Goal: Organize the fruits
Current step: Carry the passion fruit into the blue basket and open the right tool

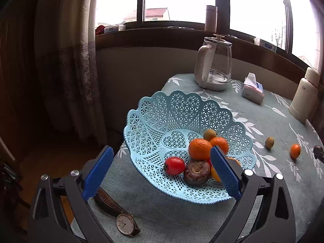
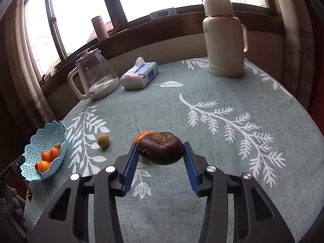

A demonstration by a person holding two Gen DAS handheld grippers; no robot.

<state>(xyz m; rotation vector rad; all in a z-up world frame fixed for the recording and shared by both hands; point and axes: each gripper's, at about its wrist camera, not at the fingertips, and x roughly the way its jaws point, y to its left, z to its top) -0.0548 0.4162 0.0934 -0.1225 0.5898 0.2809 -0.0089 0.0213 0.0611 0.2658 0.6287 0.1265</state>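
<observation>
Fruit sat clamped in our right tool (image 2: pixel 161 150): a dark purple fruit (image 2: pixel 160 147). Our left tool (image 1: pixel 162 162) gaped wide, empty, before the basket (image 1: pixel 182 109).

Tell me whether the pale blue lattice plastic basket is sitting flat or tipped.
Tipped: the pale blue lattice plastic basket leans, near rim low, far rim raised.

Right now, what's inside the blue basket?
The basket holds oranges, a tomato, a dark chestnut and a greenish fruit. The left gripper's finger covers more.
</observation>
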